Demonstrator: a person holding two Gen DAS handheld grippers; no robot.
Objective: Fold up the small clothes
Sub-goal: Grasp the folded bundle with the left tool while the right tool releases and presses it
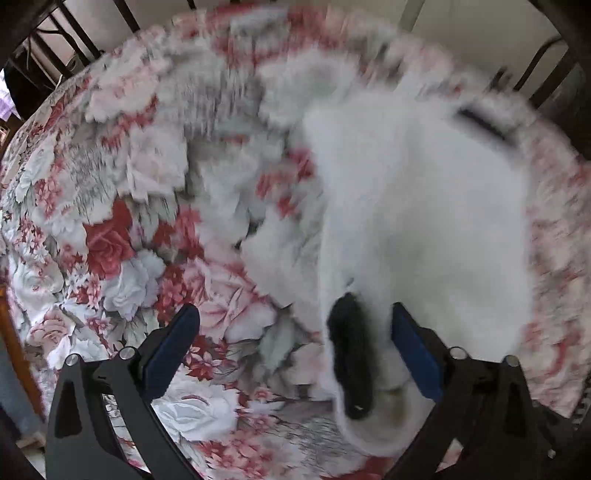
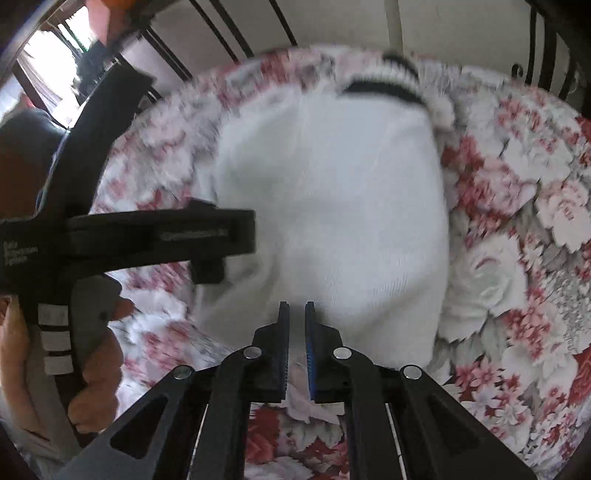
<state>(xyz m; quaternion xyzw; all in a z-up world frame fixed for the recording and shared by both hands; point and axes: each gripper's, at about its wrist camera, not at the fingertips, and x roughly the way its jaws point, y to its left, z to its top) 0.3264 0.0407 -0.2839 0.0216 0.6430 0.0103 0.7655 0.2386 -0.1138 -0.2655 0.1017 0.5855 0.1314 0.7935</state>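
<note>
A small white garment (image 1: 417, 221) with black trim lies on a floral cloth. In the left wrist view my left gripper (image 1: 295, 317) is open, its jaws wide apart, with a black-trimmed edge (image 1: 351, 354) of the garment lying between them. In the right wrist view the garment (image 2: 332, 199) spreads ahead, its black-striped collar (image 2: 388, 86) at the far end. My right gripper (image 2: 297, 310) is shut on the near edge of the garment. The left gripper (image 2: 221, 236) shows at the left side over the garment's left edge. Both views are motion-blurred.
The red-and-white floral cloth (image 1: 122, 258) covers the whole surface, and also shows in the right wrist view (image 2: 517, 258). Dark metal bars (image 2: 229, 26) and a pale wall stand behind. The person's hand (image 2: 99, 369) holds the left gripper's handle at lower left.
</note>
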